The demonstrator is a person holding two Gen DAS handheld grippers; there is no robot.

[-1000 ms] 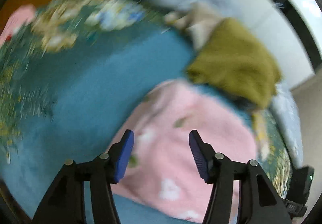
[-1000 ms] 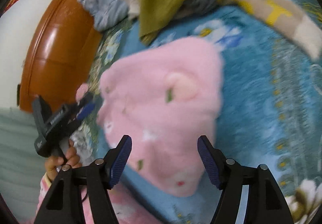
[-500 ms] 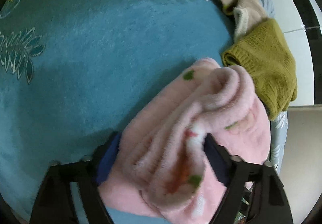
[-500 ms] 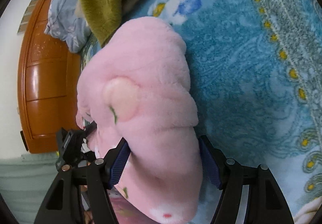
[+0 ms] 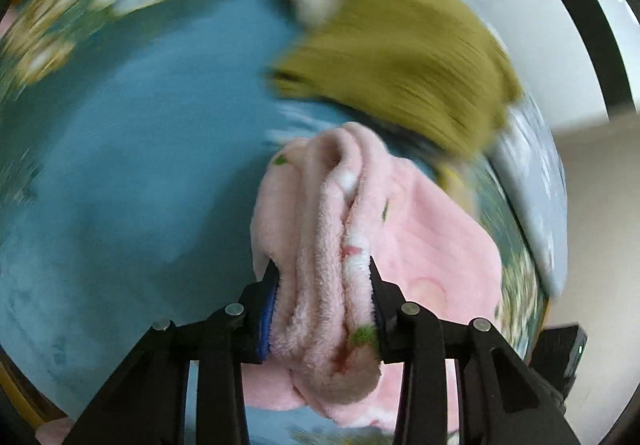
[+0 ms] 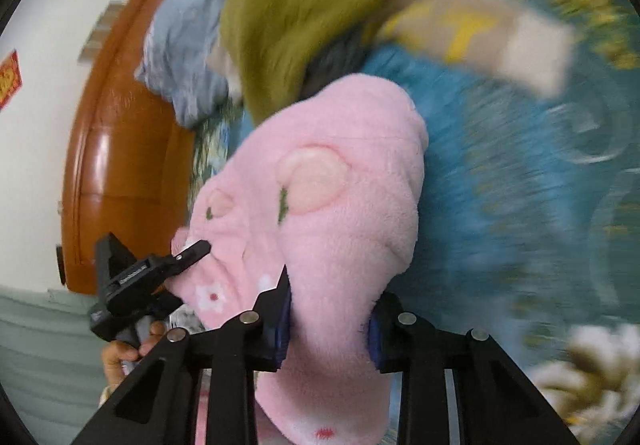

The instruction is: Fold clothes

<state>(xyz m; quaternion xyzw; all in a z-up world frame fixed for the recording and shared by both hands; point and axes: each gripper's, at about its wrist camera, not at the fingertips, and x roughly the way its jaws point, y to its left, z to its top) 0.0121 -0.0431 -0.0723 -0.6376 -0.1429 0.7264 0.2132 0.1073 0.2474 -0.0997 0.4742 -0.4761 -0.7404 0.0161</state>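
Note:
A folded pink fleece garment point(image 5: 424, 229) with small flower prints is held up over the blue floral blanket point(image 5: 132, 173). My left gripper point(image 5: 322, 281) is shut on a bunched edge of it. In the right wrist view my right gripper point(image 6: 330, 301) is shut on another thick edge of the same pink garment point(image 6: 340, 181), and the left gripper point(image 6: 188, 251) shows at the left, clamped on the garment's far side.
An olive knitted sweater point(image 5: 404, 57) lies on a clothes pile beyond the pink garment, with a beige and yellow garment point(image 6: 480, 33) and a pale blue cloth point(image 6: 188, 57). A wooden headboard point(image 6: 120, 173) stands at the bed's left end. The background is motion-blurred.
Both grippers, open a second ago, closed onto the pink garment's edges and have lifted it off the blanket. The views are swinging.

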